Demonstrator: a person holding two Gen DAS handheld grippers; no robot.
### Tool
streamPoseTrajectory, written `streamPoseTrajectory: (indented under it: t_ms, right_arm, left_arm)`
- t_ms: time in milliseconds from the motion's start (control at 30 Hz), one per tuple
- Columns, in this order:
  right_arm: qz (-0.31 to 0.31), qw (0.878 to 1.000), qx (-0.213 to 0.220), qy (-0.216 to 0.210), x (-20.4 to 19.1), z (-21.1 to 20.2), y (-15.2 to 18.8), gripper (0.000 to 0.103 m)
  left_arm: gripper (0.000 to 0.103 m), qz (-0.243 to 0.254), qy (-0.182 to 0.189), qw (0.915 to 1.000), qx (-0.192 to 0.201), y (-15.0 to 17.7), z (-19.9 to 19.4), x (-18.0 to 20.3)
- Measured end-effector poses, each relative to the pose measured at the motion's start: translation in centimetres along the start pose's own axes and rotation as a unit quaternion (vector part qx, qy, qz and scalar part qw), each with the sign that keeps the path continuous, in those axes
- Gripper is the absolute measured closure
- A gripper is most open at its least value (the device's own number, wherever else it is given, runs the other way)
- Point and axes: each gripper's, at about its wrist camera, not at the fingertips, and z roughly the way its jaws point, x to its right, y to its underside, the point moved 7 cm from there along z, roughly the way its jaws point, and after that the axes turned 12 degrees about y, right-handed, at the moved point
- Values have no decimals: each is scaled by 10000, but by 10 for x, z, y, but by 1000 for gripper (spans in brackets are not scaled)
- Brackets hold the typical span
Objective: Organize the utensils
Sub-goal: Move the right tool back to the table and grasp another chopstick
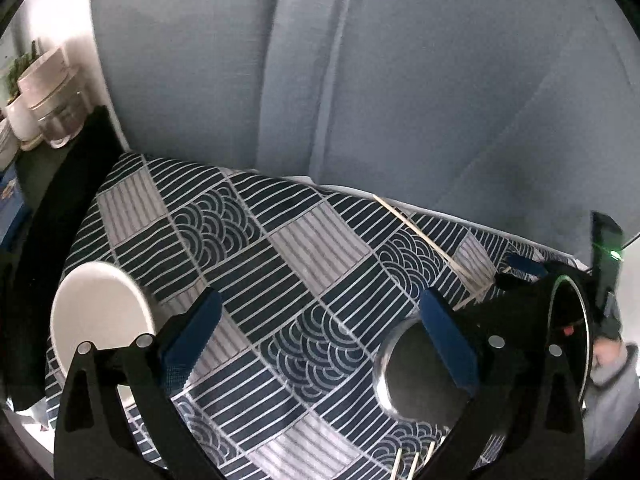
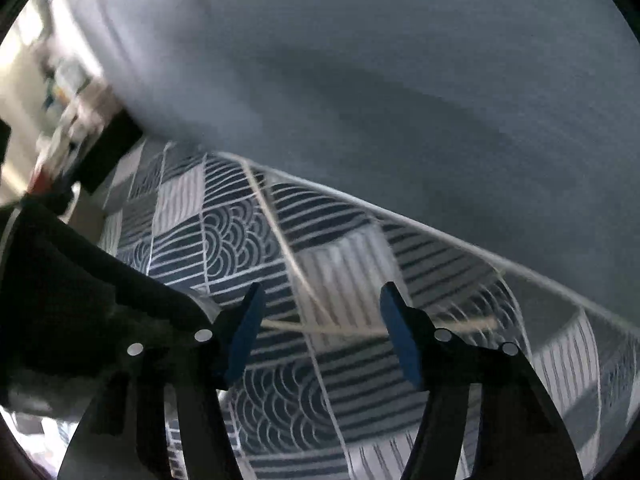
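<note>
**A:** Where are the chopsticks found relative to the right tool?

**B:** They're seen lying flat on the patterned cloth over the surface, just past the fingertips, with the long axis crossing the gap roughly side to side. A second stick is angled away toward the far edge. It's blurry, so contact can't be confirmed, but nothing is pressed by the pads and the jaws are held partly apart.

**A:** And the left tool?

**B:** Spread wide, nothing gripped. It's parked between a white bowl and a steel bowl. The sticks are reached far more easily by the right one.
</note>
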Motion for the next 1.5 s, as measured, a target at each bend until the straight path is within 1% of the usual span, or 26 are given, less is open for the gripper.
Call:
streamPoseTrajectory:
  t_ms: [67, 100, 167, 200, 233, 267, 367, 400, 500, 533, 700, 833, 867, 933, 1000, 1100, 1133, 1167, 1233, 1267, 1333, 1367, 1500]
  right_arm:
    - [-259, 9996, -90, 98, -8, 12, -4, 48]
    - [-384, 9989, -220, 167, -12, 21, -6, 52]
    - [-544, 9977, -333, 243, -17, 33, -7, 56]
    - [-614, 9970, -374, 291, -19, 37, -6, 63]
    - [-653, 9963, -449, 338, -21, 41, -5, 73]
    - [-671, 9956, -536, 384, -21, 44, -3, 76]
    - [-676, 9954, -484, 473, -22, 47, -4, 86]
    - [-703, 9951, -479, 514, -23, 47, -4, 94]
    - [-923, 9930, -434, 590, -29, 45, -3, 95]
    - [-884, 9936, -468, 521, -29, 44, 0, 95]
    - [-272, 9988, -302, 265, -9, 16, 9, 96]
    - [77, 9996, -132, 231, 17, -14, 24, 97]
    - [182, 9995, -102, 248, 25, -21, 29, 98]
    - [387, 9988, -70, 299, 46, -38, 46, 99]
    - [591, 9976, -70, 361, 64, -53, 71, 99]
    - [944, 9946, -133, 409, 92, -71, 112, 99]
    - [1046, 9936, -152, 409, 102, -77, 126, 99]
    - [1182, 9921, -167, 392, 108, -82, 140, 99]
    - [1484, 9882, -212, 326, 117, -93, 171, 99]
    - [1576, 9868, -232, 305, 118, -96, 185, 99]
    - [1743, 9840, -233, 304, 114, -102, 207, 99]
    - [1848, 9822, -227, 247, 112, -107, 219, 99]
    - [1986, 9795, -267, 216, 100, -124, 262, 99]
  left_arm:
    - [6, -19, -44, 10000, 40, 2, -8, -5]
    - [6, -40, -62, 10000, 63, 3, -12, -8]
    - [6, -69, -115, 9999, 92, 7, -20, -13]
    - [6, -79, -156, 9998, 103, 9, -24, -16]
    - [6, -107, -191, 9997, 114, 11, -28, -19]
    - [6, -133, -205, 9996, 117, 12, -30, -22]
    - [6, -233, -257, 9993, 118, 19, -35, -28]
    - [6, -267, -276, 9992, 120, 21, -36, -29]
    - [6, -342, -265, 9990, 113, 26, -39, -28]
    - [6, -327, -252, 9991, 118, 27, -40, -25]
    - [6, -71, -199, 9996, 197, 24, -49, -2]
    - [6, 221, -4, 9993, 293, 18, -56, 35]
    - [6, 363, 103, 9988, 308, 16, -58, 52]
    - [6, 582, 243, 9975, 330, 15, -58, 77]
    - [6, 983, 423, 9938, 297, 14, -57, 114]
    - [6, 1504, 653, 9862, 210, 17, -50, 164]
    - [6, 1707, 776, 9822, 123, 21, -44, 185]
    - [6, 1809, 829, 9800, 70, 24, -39, 197]
    - [6, 2135, 989, 9719, -116, 38, -24, 231]
    - [6, 2232, 1056, 9688, -195, 44, -18, 242]
    - [6, 2488, 1248, 9593, -481, 63, 3, 270]
    - [6, 2554, 1314, 9560, -589, 72, 10, 279]
    - [6, 2773, 1379, 9442, -1118, 109, 56, 312]
